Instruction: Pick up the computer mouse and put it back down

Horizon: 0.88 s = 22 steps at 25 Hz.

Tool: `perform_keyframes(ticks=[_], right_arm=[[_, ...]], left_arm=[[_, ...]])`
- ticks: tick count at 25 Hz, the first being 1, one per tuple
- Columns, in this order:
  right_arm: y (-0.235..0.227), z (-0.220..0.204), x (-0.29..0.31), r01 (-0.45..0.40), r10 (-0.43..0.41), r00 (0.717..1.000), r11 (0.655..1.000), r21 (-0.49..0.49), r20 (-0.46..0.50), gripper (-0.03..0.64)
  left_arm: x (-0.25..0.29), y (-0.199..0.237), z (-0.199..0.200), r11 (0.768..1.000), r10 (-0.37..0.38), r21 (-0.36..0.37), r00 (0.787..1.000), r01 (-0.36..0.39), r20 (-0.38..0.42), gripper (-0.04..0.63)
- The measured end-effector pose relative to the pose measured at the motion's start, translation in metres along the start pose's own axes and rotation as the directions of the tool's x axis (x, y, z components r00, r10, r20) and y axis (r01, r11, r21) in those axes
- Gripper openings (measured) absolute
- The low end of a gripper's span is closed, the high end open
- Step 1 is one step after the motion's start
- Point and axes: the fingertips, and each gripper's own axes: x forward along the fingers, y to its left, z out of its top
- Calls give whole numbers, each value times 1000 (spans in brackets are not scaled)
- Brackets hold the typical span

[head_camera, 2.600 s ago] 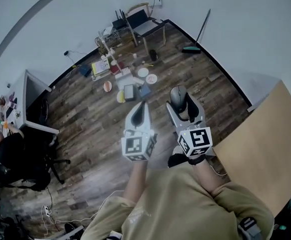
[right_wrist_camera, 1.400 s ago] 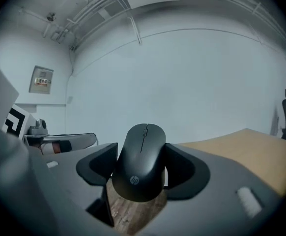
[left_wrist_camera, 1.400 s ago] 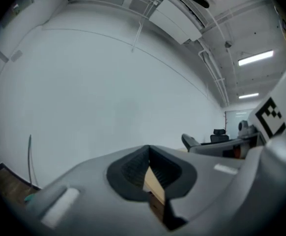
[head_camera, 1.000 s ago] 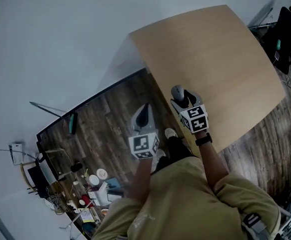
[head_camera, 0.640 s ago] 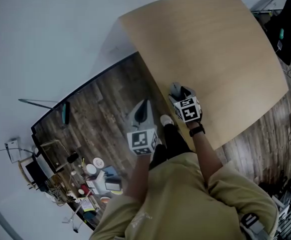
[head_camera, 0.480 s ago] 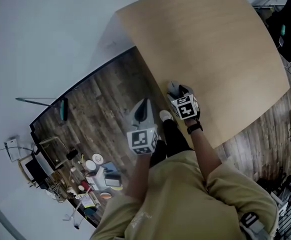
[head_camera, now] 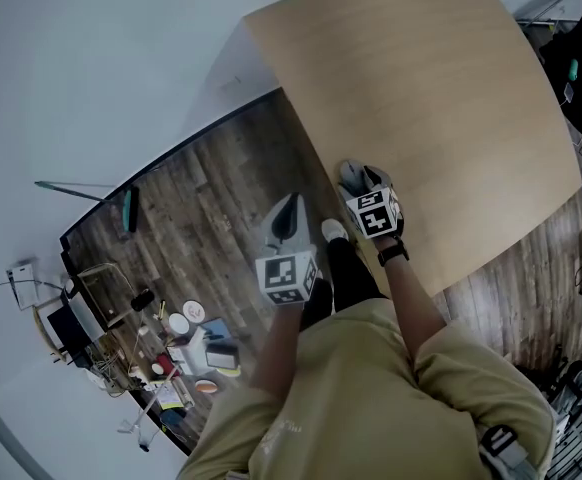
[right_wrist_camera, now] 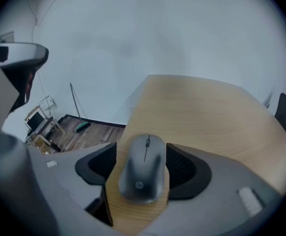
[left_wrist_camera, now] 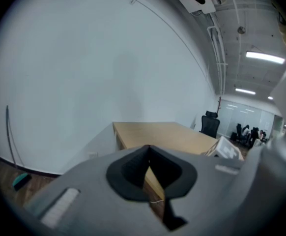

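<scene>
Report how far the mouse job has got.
Done: the mouse is picked up, clamped in the right tongs. In hand: it is held low over the wooden table near its edge; whether it touches the top I cannot tell. Left: set it down and open the tongs. The left tongs are shut and empty.

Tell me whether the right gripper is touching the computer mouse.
Touching. The right gripper view shows the computer mouse sitting between the right gripper's black pads, its side flush against the right-hand pad with no gap.
</scene>
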Motion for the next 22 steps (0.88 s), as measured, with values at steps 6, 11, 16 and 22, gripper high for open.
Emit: perform_keyframes(ticks=[6, 11, 16, 22], right_arm=[[41, 74, -66, -57, 64, 969, 998, -36, 238, 260], [93, 128, -133, -101, 135, 897, 990, -100, 421, 143], [143, 156, -191, -135, 198, 815, 979, -155, 544, 76], [174, 163, -237, -109, 145, 737, 989, -96, 660, 7]], left_arm=[[-32, 15, 35, 999, 38, 22, 997, -40, 74, 2], [-74, 31, 68, 995, 80, 43, 985, -87, 153, 2], [-118, 38, 91, 990, 113, 62, 967, -130, 227, 2], [-170, 41, 105, 982, 145, 74, 945, -174, 294, 2]])
